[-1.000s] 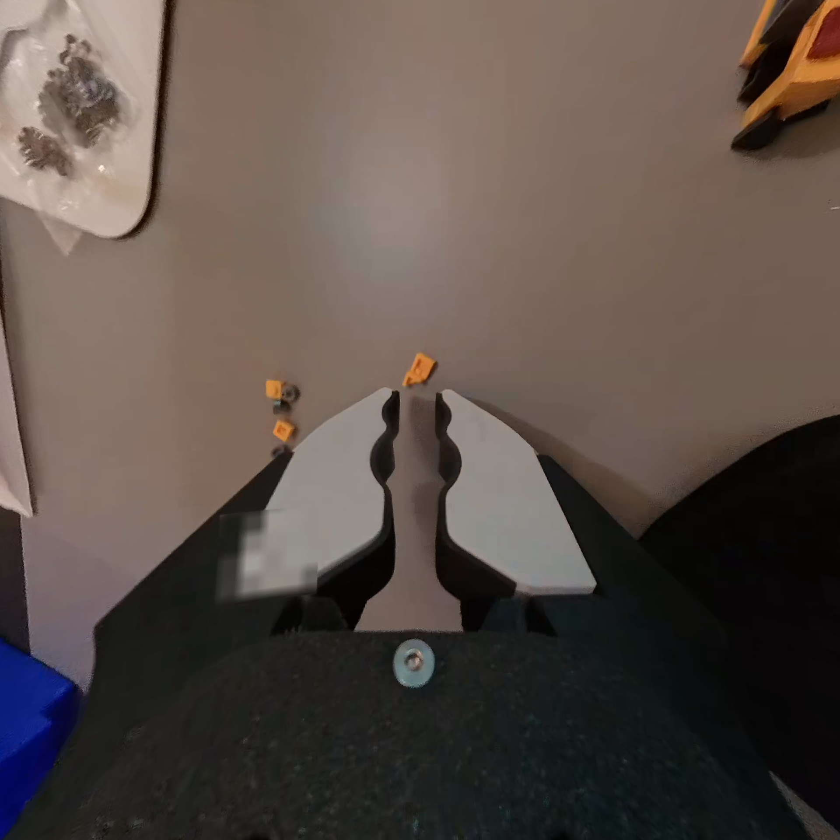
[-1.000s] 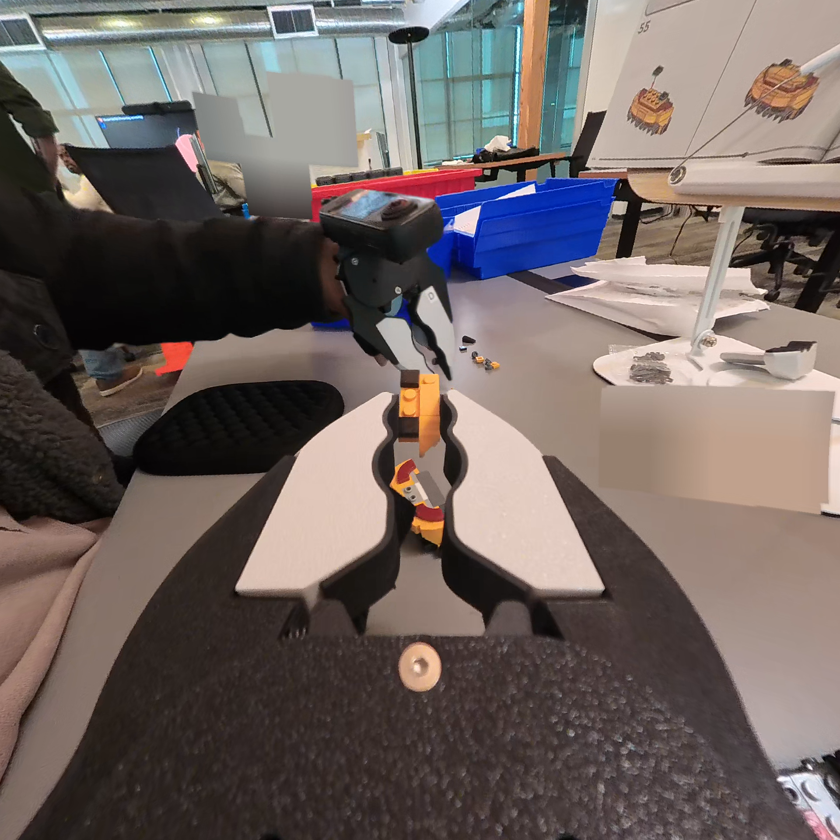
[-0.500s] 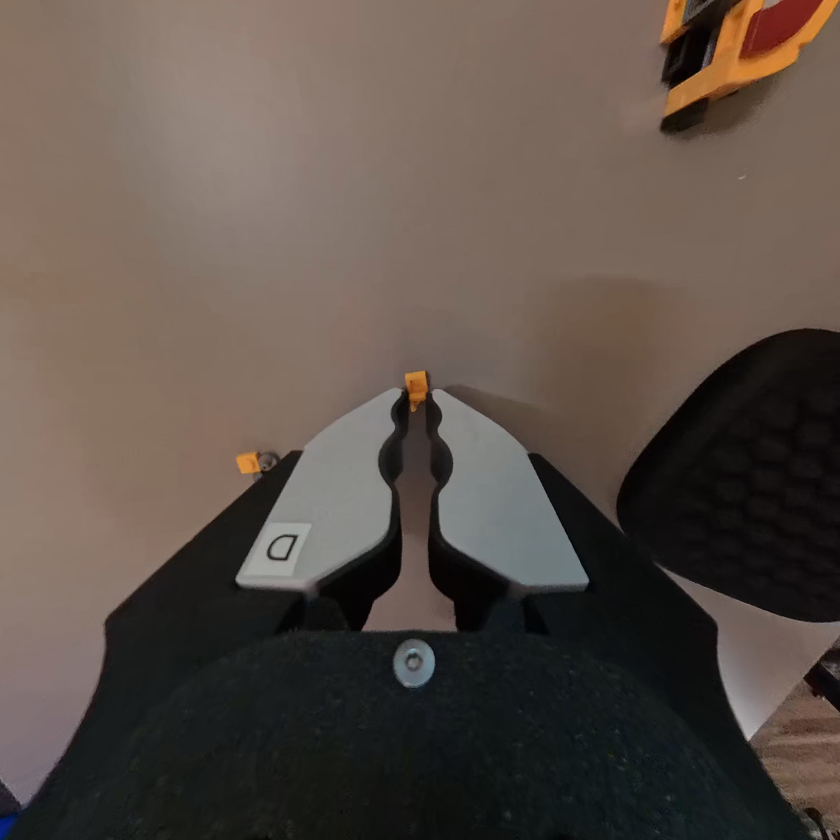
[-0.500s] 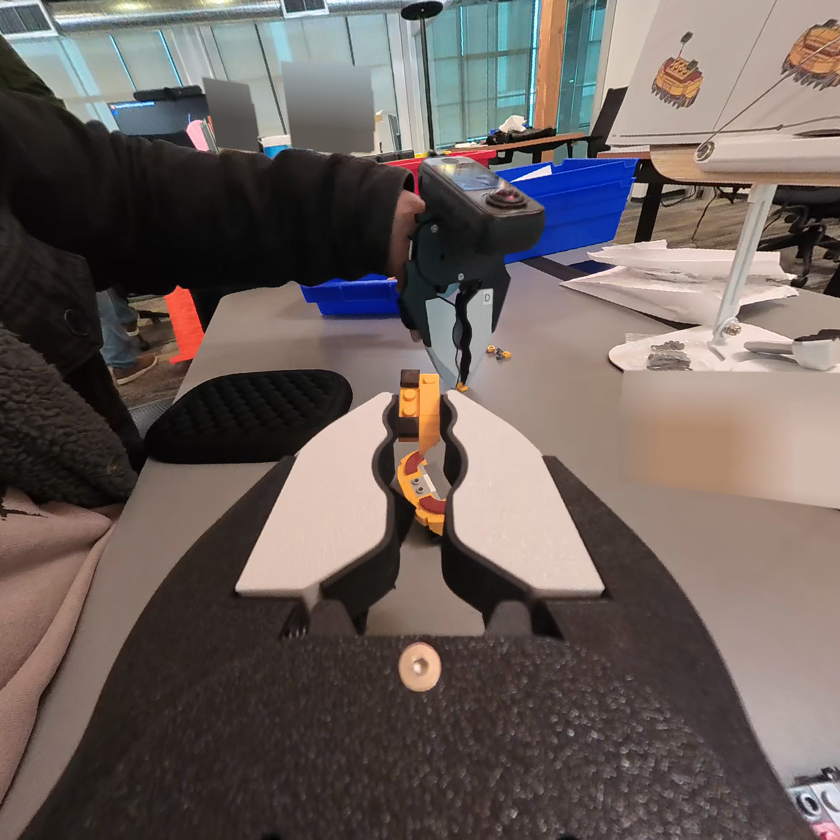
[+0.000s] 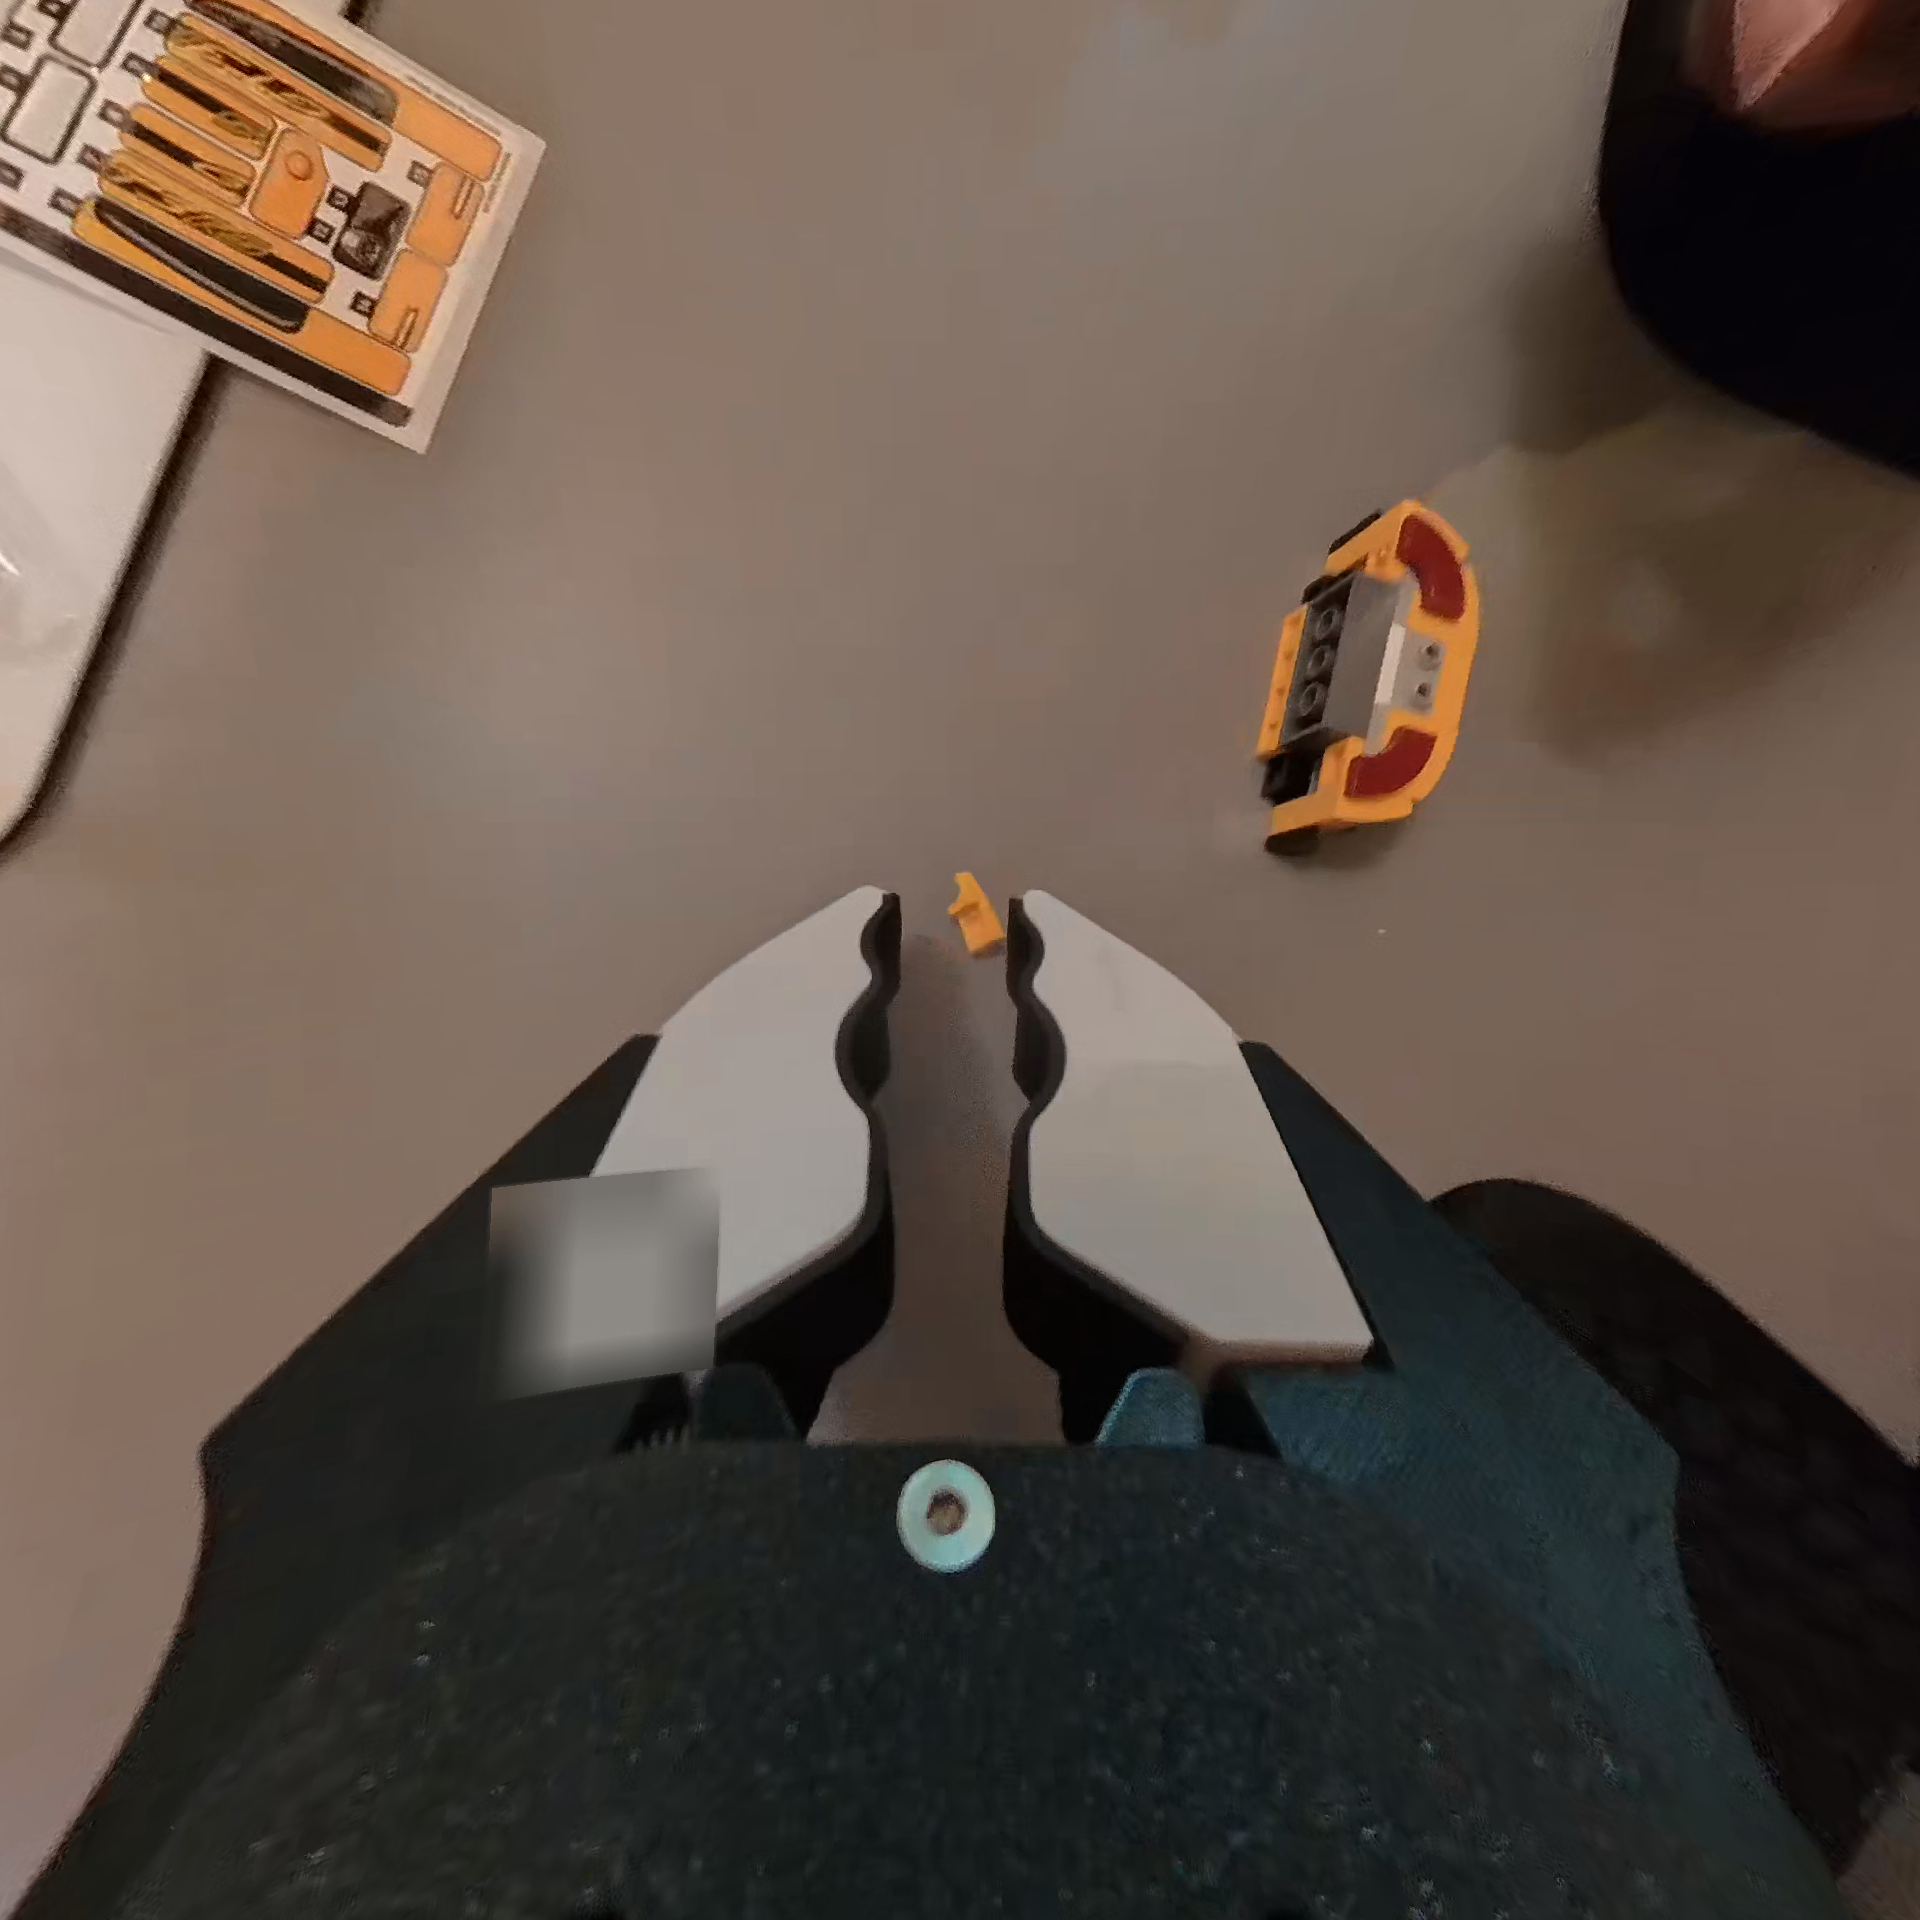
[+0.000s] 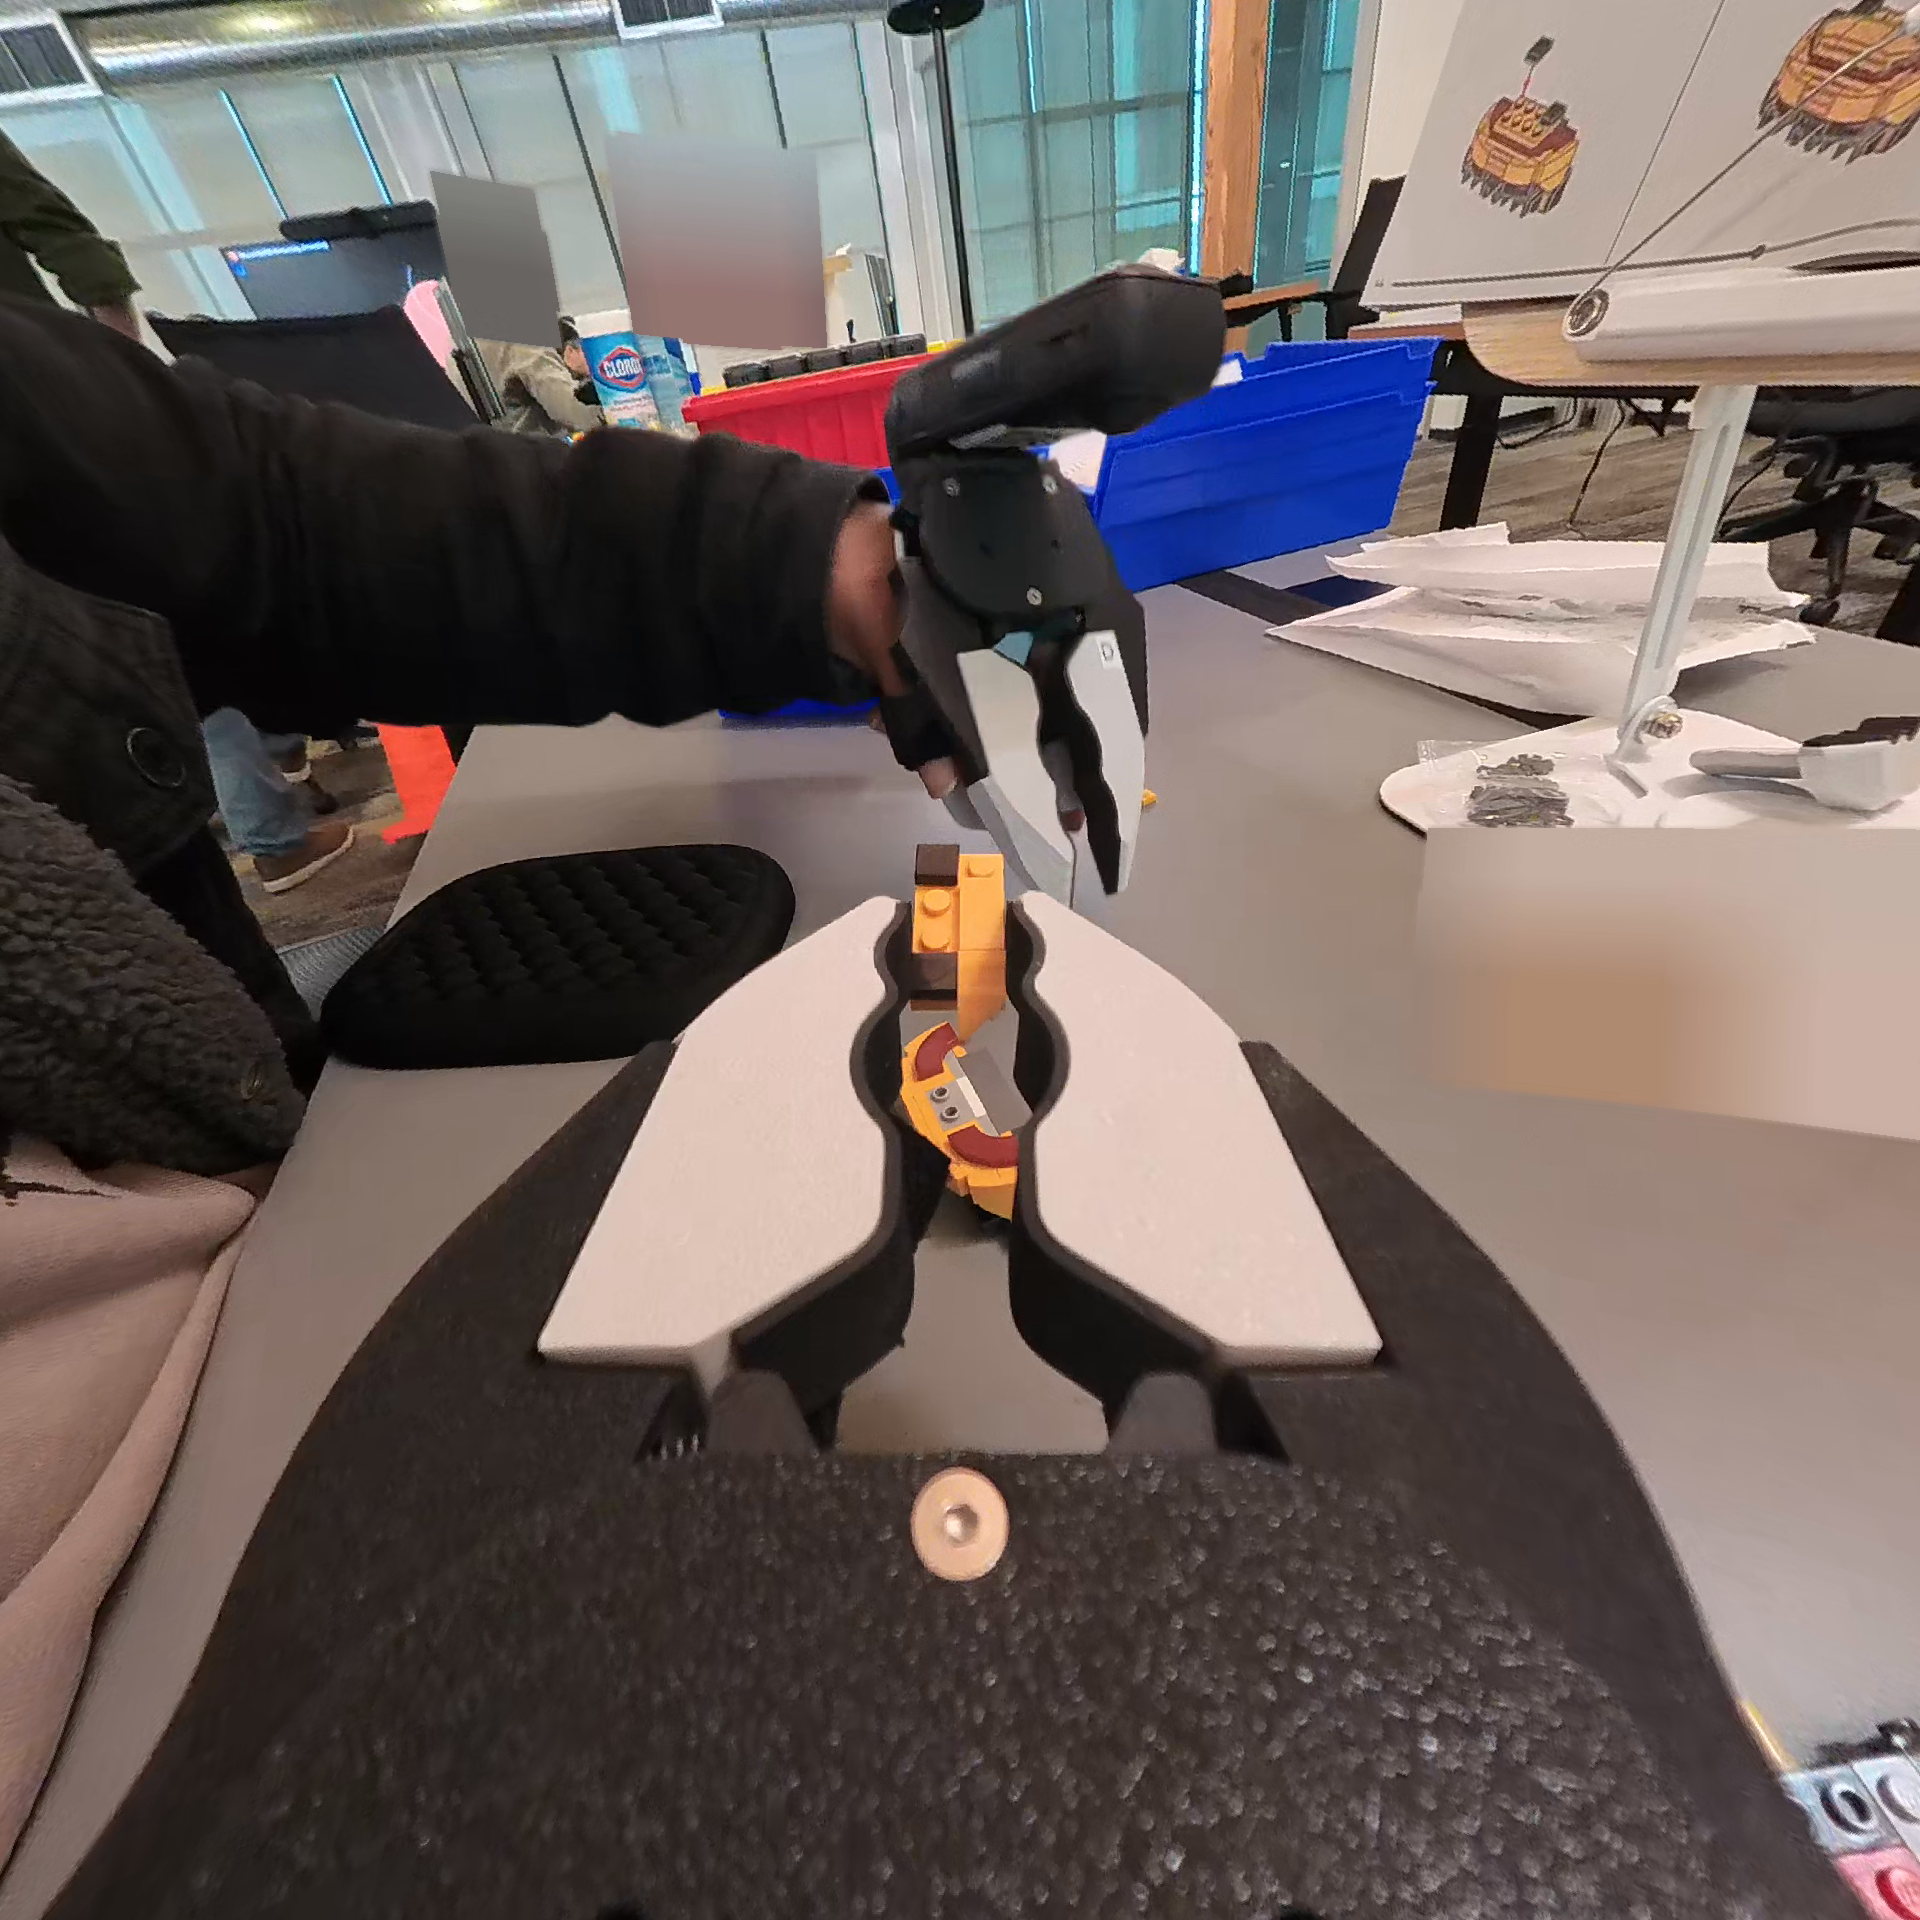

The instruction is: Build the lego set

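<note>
My left gripper (image 5: 954, 914) is open and points down at the grey table (image 5: 831, 520). A small orange piece (image 5: 975, 914) shows between its fingertips, nearer the right finger and not gripped. An orange, red and grey lego assembly (image 5: 1366, 670) lies on the table to the right of it. My right gripper (image 6: 958, 914) is shut on an orange and brown brick stack (image 6: 977, 894), held upright above that assembly (image 6: 961, 1122). In the right wrist view the left gripper (image 6: 1081, 831) hangs just beyond the stack, held by a hand in a black sleeve.
A sticker sheet (image 5: 249, 197) and a white stand base (image 5: 62, 520) lie at the left. A black textured pad (image 6: 561, 945) lies left of the work spot. The stand base (image 6: 1517, 795) with a bag of dark parts, papers (image 6: 1538, 613) and blue bins (image 6: 1268, 457) stand farther back. Tip to tip, the grippers are about 15 centimeters apart.
My left gripper has swung over toward the lego assembly and opened. The small orange piece, pinched at its tips half a second ago, now sits loose between them. The right gripper keeps holding its stack.
</note>
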